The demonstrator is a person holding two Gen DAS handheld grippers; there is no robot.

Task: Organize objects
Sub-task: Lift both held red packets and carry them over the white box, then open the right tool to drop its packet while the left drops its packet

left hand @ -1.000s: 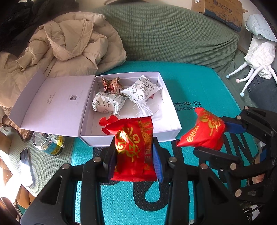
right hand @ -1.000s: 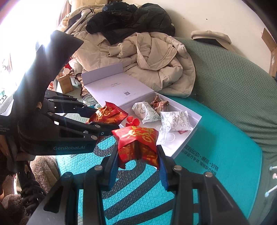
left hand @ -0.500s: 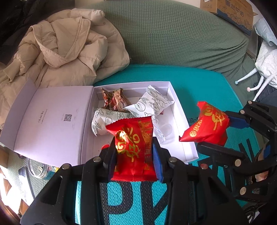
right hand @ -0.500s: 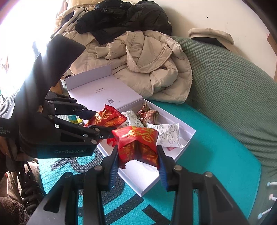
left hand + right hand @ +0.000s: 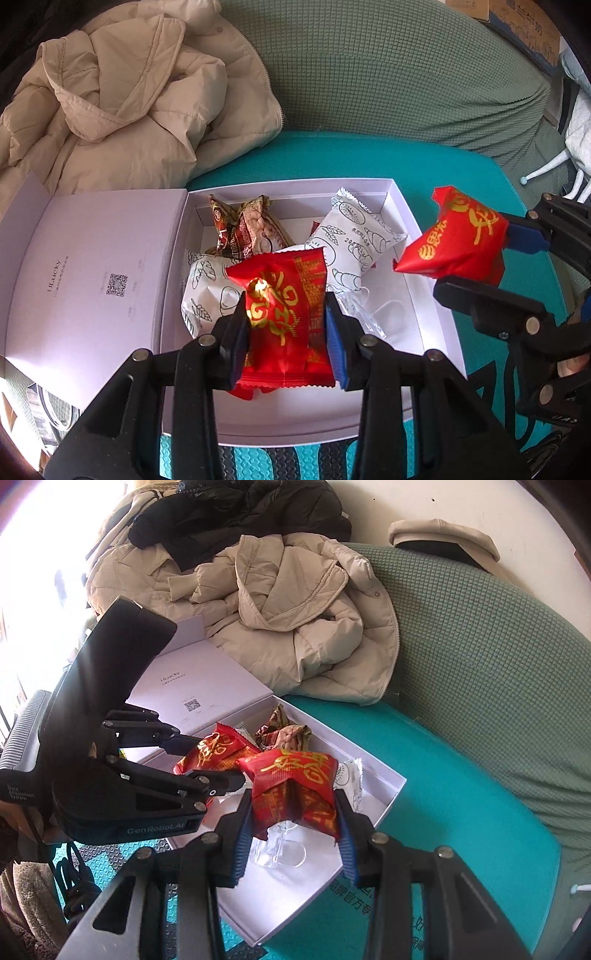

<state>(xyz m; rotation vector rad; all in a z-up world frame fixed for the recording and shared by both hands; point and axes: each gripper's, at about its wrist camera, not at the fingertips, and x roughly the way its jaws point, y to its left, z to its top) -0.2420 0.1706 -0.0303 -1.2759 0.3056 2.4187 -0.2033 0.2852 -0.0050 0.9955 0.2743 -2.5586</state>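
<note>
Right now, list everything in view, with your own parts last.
red snack packets: 2, red with gold print, one held in each gripper above the box
white box: 1, white, open on the teal mat, lid folded out flat
white snack packets: 2, white with line drawings, in the box
brown snack packets: apparently 2, brown, at the box's far end
clear plastic piece: 1, transparent, on the box floor
teal mat: 1, teal, under the box
beige coat: 1, beige, on the green sofa
black jacket: 1, black, behind the coat
left gripper: black, blue-padded fingers
right gripper: same
</note>
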